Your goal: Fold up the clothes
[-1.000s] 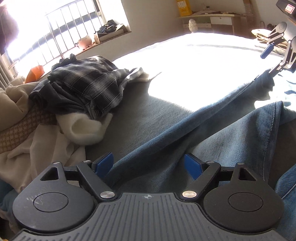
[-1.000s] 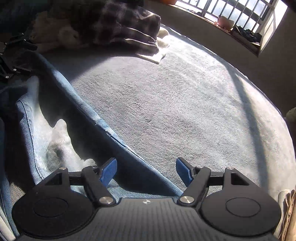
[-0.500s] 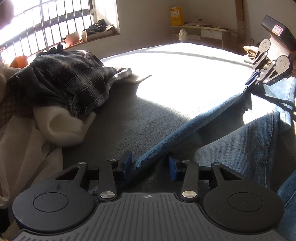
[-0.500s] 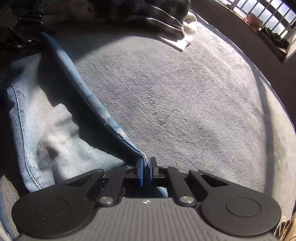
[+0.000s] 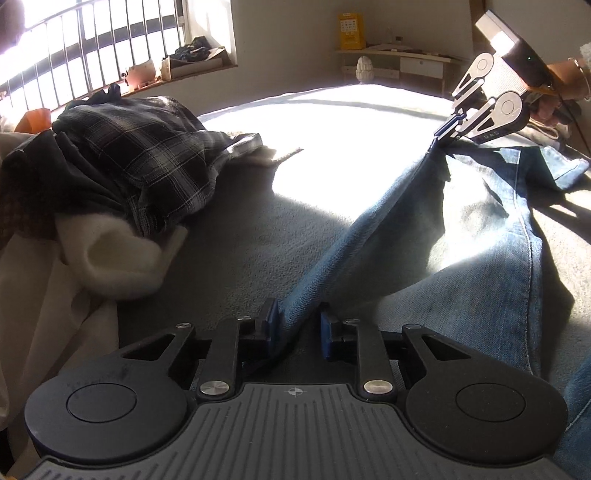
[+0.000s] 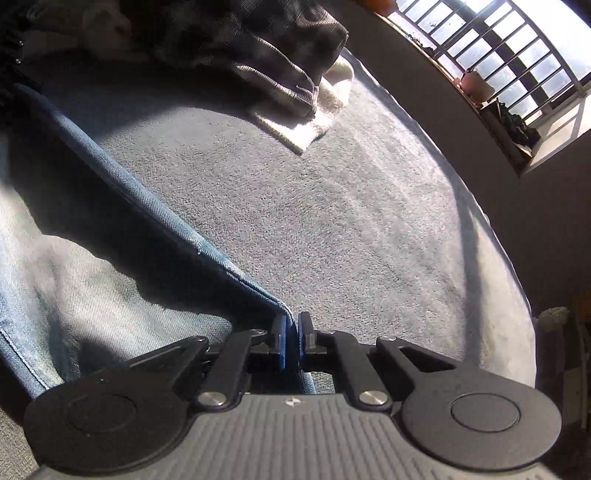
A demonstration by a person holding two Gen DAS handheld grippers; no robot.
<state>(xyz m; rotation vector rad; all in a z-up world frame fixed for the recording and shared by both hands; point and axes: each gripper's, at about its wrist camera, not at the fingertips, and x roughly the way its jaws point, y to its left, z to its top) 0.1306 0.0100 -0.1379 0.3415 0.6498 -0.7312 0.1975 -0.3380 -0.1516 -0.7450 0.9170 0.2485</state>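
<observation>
- Blue denim fills the near part of both views: the jeans [image 5: 491,236] lie spread on my grey bed cover [image 5: 236,258], partly in sun, partly in shadow.
- One folded edge of the jeans [image 6: 122,206] is lifted off the cover and stretched taut between my two tools.
- My left gripper [image 5: 297,330] has just been closing. Its blue pads [image 5: 272,325] stand narrow with that denim edge between them; the cloth lies against the left pad, but I cannot tell whether the right pad presses it.
- My right gripper [image 6: 291,341] is clamped hard on the other end of the edge, its pads nearly together with a thin fold of denim pinched in the slit.
- In the left view the right gripper [image 5: 448,127] shows at the upper right, raised above the cover, the denim running down from its tip in a straight line.
- A heap of clothes [image 5: 140,162] sits well apart to the left, topped by a dark plaid shirt, with a white garment [image 5: 122,258] beneath it.
- A barred window [image 5: 92,62] lies beyond the heap, and a yellow box [image 5: 350,26] stands on a far shelf.
</observation>
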